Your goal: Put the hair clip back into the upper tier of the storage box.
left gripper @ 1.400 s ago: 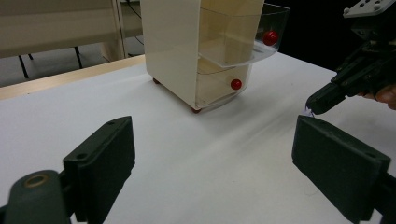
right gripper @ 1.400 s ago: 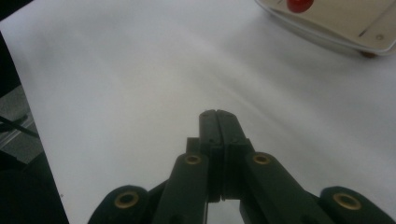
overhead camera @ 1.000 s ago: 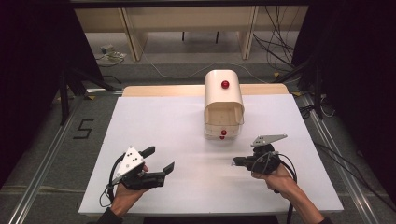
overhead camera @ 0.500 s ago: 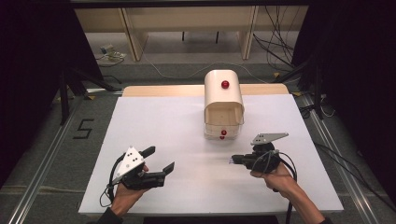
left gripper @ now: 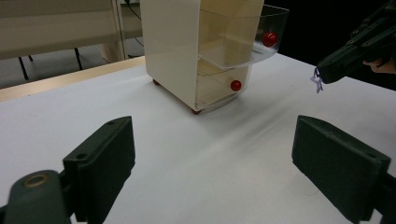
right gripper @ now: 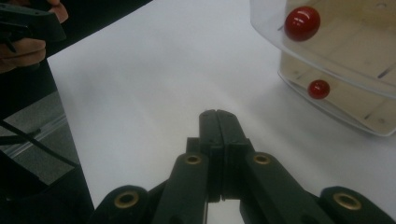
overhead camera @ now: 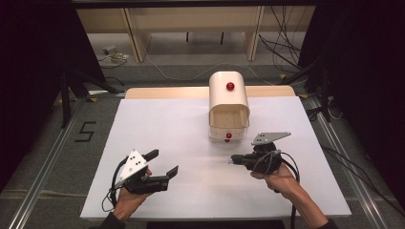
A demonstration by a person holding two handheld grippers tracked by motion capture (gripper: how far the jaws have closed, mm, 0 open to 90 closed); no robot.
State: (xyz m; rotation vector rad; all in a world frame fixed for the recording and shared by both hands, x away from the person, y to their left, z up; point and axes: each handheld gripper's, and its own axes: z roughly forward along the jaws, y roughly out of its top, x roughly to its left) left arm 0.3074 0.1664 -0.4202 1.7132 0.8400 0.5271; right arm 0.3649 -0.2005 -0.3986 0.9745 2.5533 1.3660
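A cream drawer cabinet [overhead camera: 229,102] stands at the table's far middle. Its clear top drawer [left gripper: 243,42] is pulled out, and a red knob [left gripper: 269,38] shows on its front. A second red knob [left gripper: 236,85] marks the lower drawer. My right gripper [overhead camera: 232,160] hovers in front of the cabinet, just right of it, jaws shut. A tiny purple piece [left gripper: 317,81] hangs from its tip. In the right gripper view the jaws [right gripper: 217,116] are pressed together, pointing left of the open drawer [right gripper: 336,42]. My left gripper [overhead camera: 165,161] rests open at the front left, aimed at the cabinet [left gripper: 173,46].
A white sheet [overhead camera: 167,124] covers the table, with a wooden edge [overhead camera: 157,92] at the back. Cables [overhead camera: 286,52] and table legs lie on the floor beyond. A metal rail [overhead camera: 43,181] runs along the left side.
My right gripper has risen slightly and drifted a little to the left, still shut. The left gripper has stayed where it was.
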